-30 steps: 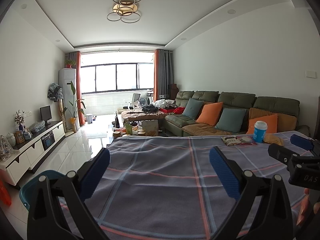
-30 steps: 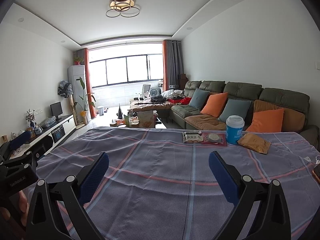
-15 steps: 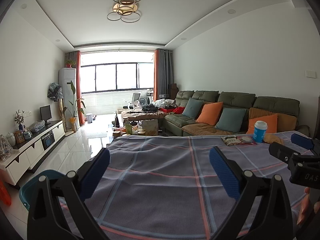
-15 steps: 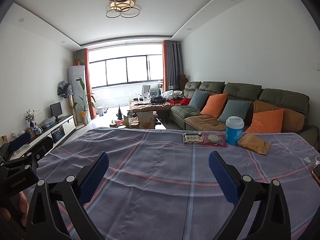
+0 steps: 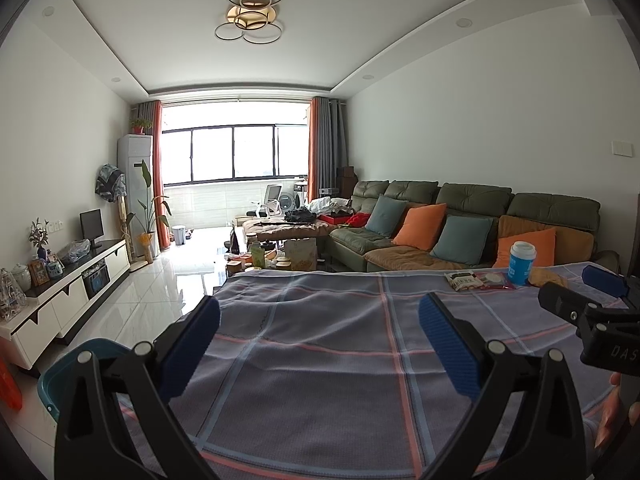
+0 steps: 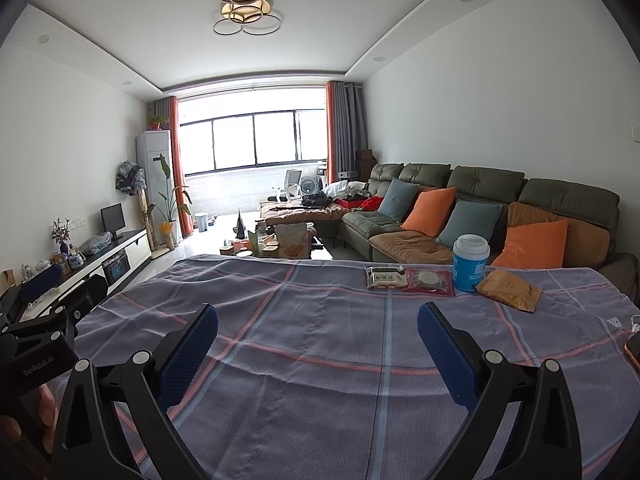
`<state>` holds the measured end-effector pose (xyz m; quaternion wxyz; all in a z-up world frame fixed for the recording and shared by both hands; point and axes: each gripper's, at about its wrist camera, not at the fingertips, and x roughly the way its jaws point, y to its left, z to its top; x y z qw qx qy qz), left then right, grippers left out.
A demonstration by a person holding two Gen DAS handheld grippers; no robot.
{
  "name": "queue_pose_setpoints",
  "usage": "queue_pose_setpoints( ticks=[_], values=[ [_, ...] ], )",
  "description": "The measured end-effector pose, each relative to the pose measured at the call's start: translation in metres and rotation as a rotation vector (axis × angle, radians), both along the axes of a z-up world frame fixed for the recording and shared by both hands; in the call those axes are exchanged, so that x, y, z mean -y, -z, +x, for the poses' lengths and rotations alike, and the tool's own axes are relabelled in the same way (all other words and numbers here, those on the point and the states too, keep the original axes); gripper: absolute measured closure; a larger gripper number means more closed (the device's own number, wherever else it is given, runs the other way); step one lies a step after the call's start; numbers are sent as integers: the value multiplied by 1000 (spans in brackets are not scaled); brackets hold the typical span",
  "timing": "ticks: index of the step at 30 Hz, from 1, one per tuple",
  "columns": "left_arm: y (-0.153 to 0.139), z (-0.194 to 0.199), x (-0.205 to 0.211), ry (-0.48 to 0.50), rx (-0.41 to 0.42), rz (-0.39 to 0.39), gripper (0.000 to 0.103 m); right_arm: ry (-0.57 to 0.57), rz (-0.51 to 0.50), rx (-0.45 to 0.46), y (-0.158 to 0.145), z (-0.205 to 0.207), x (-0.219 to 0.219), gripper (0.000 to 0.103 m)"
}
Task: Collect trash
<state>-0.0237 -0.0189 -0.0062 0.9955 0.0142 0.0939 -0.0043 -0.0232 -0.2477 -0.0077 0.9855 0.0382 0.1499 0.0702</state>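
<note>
Both tongs open and empty above the table; trash at the far edge.

Left tongs: jaws spread wide, nothing between the blue pads, hovering over the checked tablecloth. Right tongs: same, wide apart, empty. Trash lies ahead and to the right of the right tongs, well apart from them: a green-label snack packet, just beside it a red wrapper, then an upright blue cup with white lid, and a flat brown pouch touching or nearly touching the cup's base. A teal bin sits on the floor, below and left of the left tongs.
</note>
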Motion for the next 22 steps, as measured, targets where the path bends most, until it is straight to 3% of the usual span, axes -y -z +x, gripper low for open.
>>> queue_pose_setpoints(
  ticks=[13, 19, 22],
  values=[
    [3, 3, -2, 15, -18, 18, 3, 3, -5, -2, -1, 1, 0, 4],
    [10, 39, -14, 10, -203, 0, 3, 20, -7, -41, 1, 13, 13, 4],
    [16, 76, -27, 3, -329, -5, 3, 29, -11, -107, 7, 25, 25, 4]
  ],
)
